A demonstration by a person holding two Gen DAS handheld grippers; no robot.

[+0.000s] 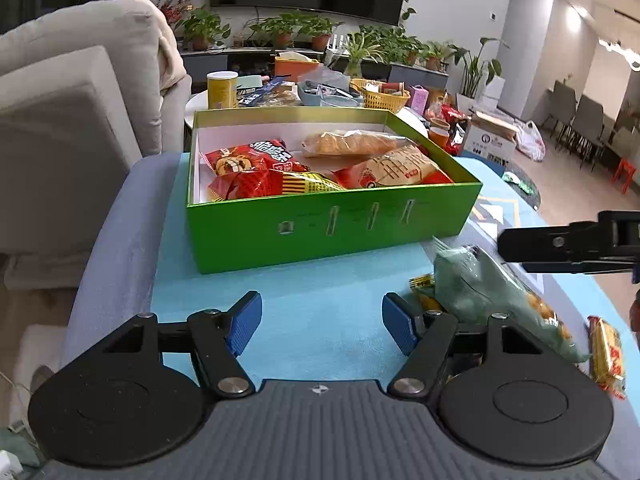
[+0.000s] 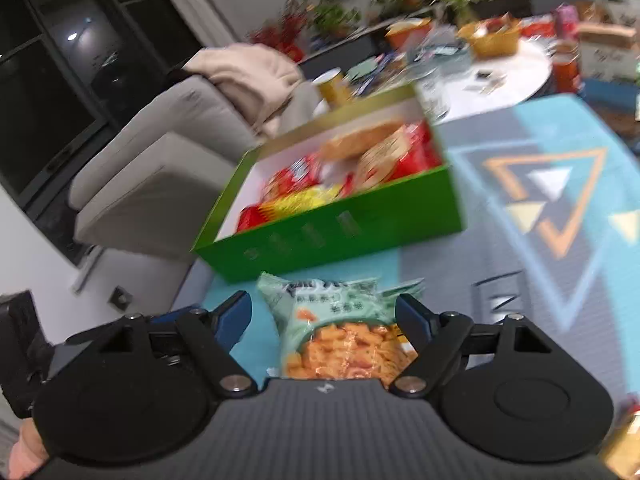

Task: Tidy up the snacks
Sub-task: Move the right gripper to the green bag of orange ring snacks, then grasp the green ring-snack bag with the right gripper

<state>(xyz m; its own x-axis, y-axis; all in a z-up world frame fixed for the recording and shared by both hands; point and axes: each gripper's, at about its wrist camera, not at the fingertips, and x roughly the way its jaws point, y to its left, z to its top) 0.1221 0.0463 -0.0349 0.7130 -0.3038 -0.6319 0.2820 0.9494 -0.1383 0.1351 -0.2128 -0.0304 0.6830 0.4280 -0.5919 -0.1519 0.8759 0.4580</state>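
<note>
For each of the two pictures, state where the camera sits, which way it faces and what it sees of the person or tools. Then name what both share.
Left wrist: sits behind the left gripper, facing the green box; its empty fingers show, right gripper entering.
Right wrist: behind the right gripper, tilted and blurred, over the pale green snack bag; a hand shows.
Shared: box, bag, blue mat.

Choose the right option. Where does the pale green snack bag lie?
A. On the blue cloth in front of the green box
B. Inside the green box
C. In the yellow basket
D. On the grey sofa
A: the pale green snack bag lies on the blue cloth, outside the green box, between the right gripper's open fingers.
</note>
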